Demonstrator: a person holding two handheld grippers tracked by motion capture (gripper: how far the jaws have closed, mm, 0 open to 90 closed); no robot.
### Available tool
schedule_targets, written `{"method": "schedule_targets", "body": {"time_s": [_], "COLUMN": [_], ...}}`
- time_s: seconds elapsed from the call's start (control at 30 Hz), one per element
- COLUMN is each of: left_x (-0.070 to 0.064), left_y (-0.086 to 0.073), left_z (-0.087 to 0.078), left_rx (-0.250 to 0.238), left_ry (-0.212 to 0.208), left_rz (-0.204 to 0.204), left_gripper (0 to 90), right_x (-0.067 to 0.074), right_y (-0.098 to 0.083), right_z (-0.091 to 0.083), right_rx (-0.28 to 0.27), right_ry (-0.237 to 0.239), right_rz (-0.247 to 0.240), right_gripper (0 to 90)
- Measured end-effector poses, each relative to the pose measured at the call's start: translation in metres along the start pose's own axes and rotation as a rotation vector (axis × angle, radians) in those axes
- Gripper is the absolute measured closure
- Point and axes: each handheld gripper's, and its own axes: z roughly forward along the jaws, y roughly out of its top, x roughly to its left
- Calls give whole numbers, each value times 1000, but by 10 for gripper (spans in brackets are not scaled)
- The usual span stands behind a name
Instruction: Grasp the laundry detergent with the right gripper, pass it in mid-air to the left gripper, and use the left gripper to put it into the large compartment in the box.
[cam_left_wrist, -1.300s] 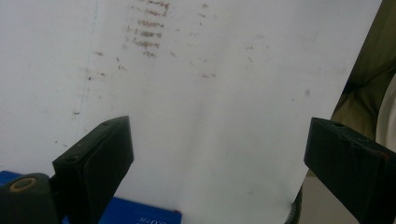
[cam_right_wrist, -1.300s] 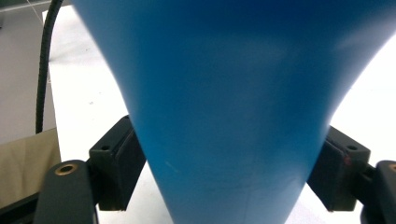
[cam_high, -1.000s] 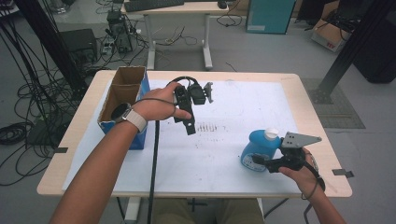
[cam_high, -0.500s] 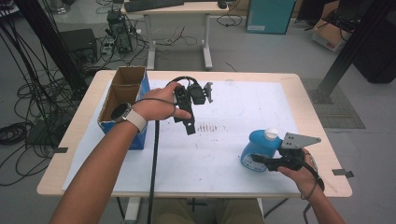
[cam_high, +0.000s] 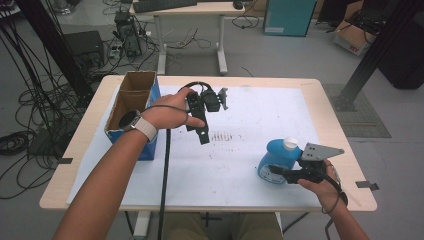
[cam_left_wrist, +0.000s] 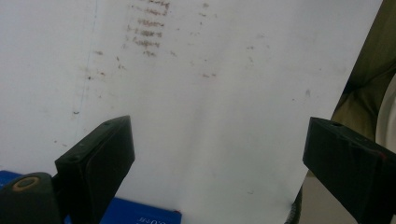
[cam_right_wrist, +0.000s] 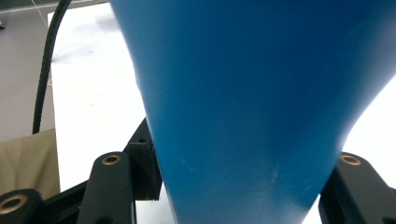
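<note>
Your right gripper (cam_high: 278, 171) has just closed its jaws, now clamped on the blue bottle (cam_high: 276, 159) at the table's near right. Smooth plastic, likely slippery and heavy if full, so hold low on the body. Your left gripper (cam_high: 203, 131) hangs apart, empty, beside the cardboard box (cam_high: 131, 102).

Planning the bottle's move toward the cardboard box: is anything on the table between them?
Nothing lies on the table between the blue bottle and the cardboard box; the left hand-held gripper hangs above that stretch.
</note>
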Motion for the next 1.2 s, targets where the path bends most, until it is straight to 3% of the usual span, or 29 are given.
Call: {"method": "schedule_targets", "body": {"time_s": [1.2], "left_x": [0], "left_y": [0], "left_z": [0], "left_rx": [-3], "left_ry": [1], "left_rz": [1], "left_gripper": [93], "right_x": [0], "right_y": [1], "right_z": [0], "right_rx": [9], "right_ry": [-2], "right_rz": [6], "right_gripper": [446]}}
